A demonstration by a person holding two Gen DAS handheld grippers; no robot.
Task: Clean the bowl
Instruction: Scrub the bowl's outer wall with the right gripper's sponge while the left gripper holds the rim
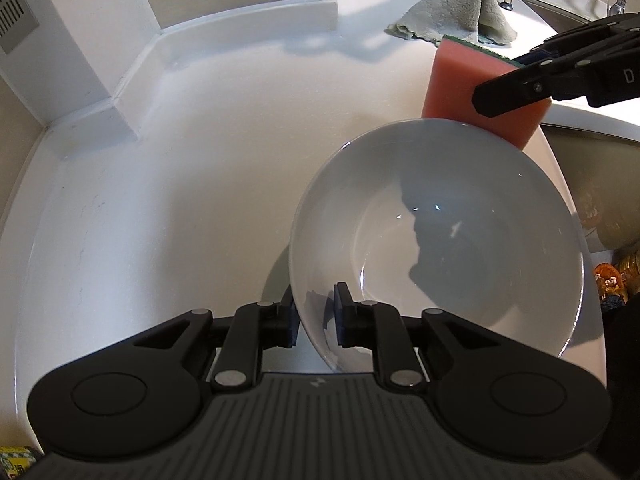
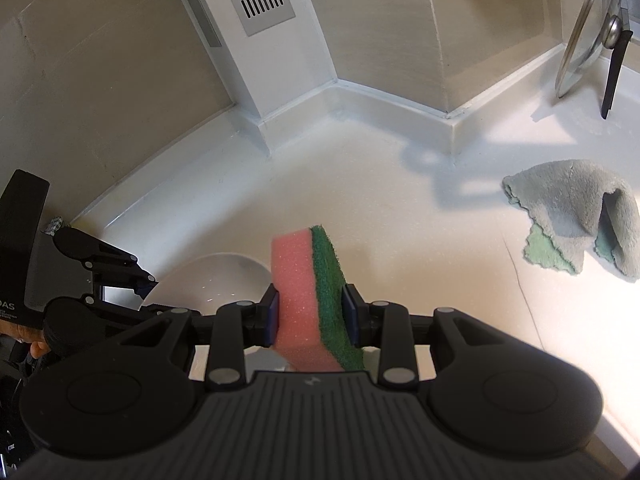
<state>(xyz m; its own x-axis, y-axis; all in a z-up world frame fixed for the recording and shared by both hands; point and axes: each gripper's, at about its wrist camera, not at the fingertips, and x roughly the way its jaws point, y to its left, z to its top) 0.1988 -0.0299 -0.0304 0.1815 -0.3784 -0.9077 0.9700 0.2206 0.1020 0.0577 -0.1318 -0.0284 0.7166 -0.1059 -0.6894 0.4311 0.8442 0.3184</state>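
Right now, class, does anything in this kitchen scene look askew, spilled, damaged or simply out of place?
Only the grey cloth stands out: it lies crumpled in a heap on the white counter rather than folded. The bowl is tilted, but the left gripper holds its rim. No spill shows.

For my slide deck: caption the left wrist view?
Left gripper pinches the bowl rim while the sponge nears.
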